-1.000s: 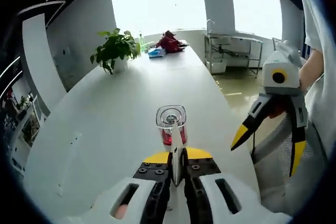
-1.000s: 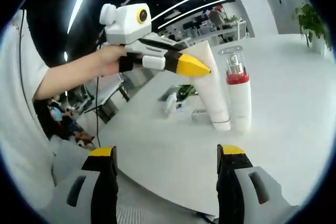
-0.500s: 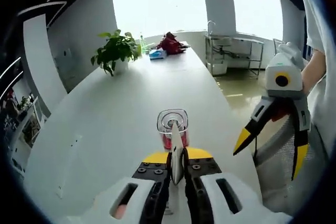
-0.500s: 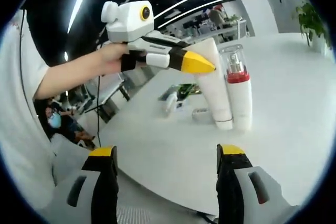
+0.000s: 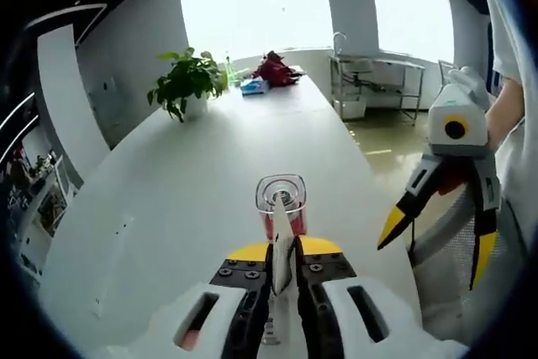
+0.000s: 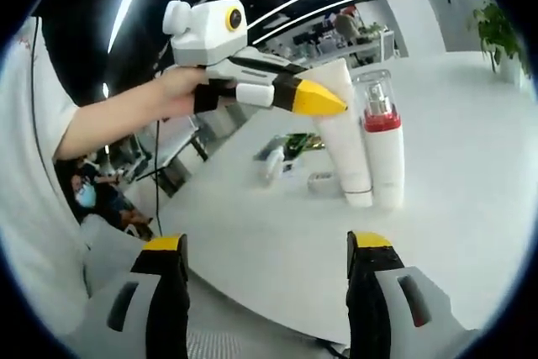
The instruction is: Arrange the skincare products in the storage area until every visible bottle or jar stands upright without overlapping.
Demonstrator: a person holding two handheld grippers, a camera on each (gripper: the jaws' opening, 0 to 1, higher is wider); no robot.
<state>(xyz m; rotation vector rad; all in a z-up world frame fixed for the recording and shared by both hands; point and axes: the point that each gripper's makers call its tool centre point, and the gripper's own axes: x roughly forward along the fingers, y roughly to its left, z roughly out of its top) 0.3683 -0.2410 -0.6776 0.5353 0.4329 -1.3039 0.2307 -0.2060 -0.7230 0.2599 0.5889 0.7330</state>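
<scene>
Tube touching pump bottle, both upright on table.

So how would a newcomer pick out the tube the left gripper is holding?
Find the long white table; near its edge two white containers stand together. The tube is the tapered, capless one pinched at its top by the left gripper, beside the pump bottle with a red band and clear cap.

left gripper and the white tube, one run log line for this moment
left gripper: shut on white tube | tube: upright, beside pump bottle | right gripper: open, apart | table
</scene>
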